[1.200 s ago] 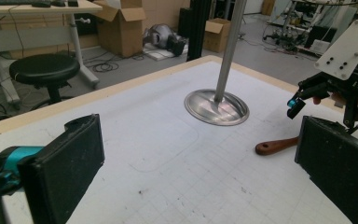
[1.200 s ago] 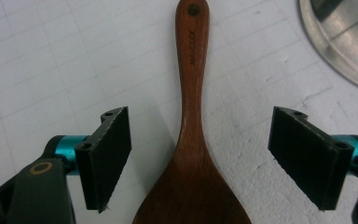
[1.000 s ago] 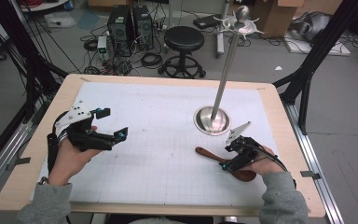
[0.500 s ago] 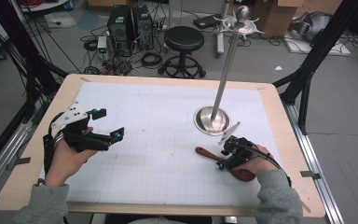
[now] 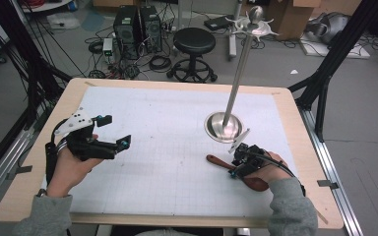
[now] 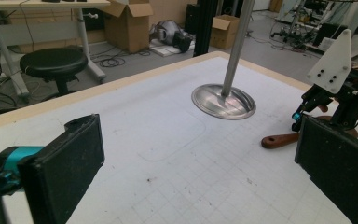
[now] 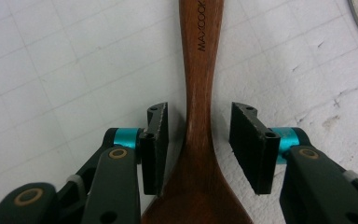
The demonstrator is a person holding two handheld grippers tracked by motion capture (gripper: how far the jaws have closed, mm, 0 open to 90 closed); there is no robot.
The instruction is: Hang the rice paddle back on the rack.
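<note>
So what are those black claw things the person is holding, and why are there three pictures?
Those claws are grippers, hand-held tools with two black jaws, one in each of the person's hands. The big picture comes from a camera up above the table. There you see the left gripper and the right gripper. The other two pictures come from little cameras that ride on the grippers and look along their jaws.

On the table lies a wooden spoon, and near it stands a shiny metal stand with a tall pole.

The left gripper is open with nothing in it. The right gripper's jaws have just been closing around the spoon's handle. The spoon sits between them, but there are gaps on both sides, so it is not gripped yet.
</note>
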